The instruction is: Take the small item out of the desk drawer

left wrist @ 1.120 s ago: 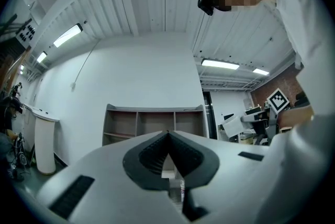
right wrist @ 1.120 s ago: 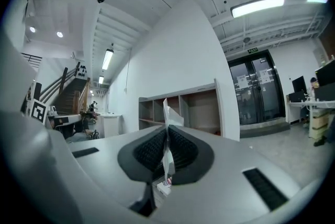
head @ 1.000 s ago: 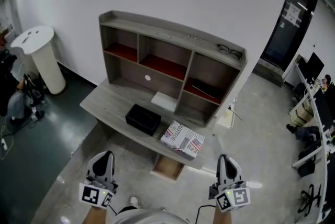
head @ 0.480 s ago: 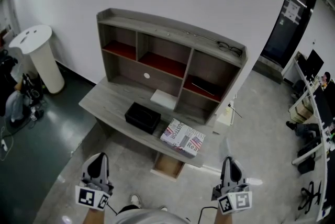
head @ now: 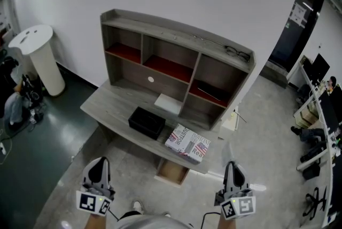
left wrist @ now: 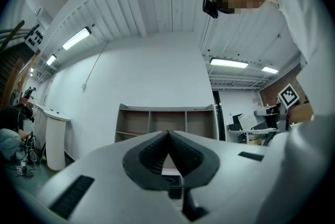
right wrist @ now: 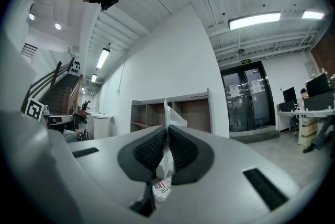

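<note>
The right gripper [head: 231,166] has its jaws clamped on the small item, a thin clear plastic packet [right wrist: 170,115] that sticks up between the ribbed pads, and holds it up in front of the person, well apart from the desk [head: 109,107]. The left gripper [head: 99,163] is closed with nothing between its jaws, held level with the other. Below the desktop the light wooden drawer [head: 172,170] stands pulled out. On the desktop sit a black box [head: 146,121] and, just beside it, a printed box [head: 187,143], under the shelf unit [head: 176,35], with a pair of glasses [head: 238,53] on its top board
</note>
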Motion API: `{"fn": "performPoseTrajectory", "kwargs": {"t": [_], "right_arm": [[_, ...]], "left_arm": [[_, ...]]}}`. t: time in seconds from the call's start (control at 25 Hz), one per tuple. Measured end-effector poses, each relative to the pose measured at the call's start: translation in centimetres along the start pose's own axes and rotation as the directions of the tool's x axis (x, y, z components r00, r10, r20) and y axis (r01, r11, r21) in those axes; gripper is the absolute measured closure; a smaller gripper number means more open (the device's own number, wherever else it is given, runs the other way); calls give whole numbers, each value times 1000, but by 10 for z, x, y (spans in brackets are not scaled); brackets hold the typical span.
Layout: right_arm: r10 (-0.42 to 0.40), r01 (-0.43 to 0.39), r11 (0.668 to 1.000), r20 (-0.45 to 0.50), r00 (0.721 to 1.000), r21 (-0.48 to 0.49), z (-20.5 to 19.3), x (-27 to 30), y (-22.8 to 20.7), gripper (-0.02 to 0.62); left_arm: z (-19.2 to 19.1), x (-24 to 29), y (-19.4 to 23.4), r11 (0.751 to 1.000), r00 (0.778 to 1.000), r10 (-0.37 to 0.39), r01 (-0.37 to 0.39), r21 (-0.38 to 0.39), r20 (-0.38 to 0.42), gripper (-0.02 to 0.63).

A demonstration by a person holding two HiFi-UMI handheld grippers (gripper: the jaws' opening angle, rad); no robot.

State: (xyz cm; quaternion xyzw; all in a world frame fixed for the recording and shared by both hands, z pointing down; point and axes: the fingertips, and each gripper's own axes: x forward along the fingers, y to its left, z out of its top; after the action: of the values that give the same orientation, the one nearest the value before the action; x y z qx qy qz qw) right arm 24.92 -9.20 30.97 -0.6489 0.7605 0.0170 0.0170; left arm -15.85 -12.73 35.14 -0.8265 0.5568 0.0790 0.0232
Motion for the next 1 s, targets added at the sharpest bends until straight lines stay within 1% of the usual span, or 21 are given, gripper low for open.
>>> {"fn": "performPoseTrajectory", "kwargs": {"t": [0.28,0.44,0.56,1.0], "right_arm": [[22,-22,1000,-9,1000,22,-4,15,18,571],[31,-31,999,-3,1000,16,-2,24,25,571],[39,-39,999,-1,999,30,-2,27,29,571],[50,-50,999,-17,999,5,-6,39,42,572]], "left_arm": [[-6,3,9,1000,1000,-9,9,-23,-6,588],[-6,9,16,1000,1000,-14,14,-22,-2,588],[-7,11,19,1000,1000,-20,20,-22,-7,588],[-14,15,28,999,999,-24,23,-31,-27,588]]}}
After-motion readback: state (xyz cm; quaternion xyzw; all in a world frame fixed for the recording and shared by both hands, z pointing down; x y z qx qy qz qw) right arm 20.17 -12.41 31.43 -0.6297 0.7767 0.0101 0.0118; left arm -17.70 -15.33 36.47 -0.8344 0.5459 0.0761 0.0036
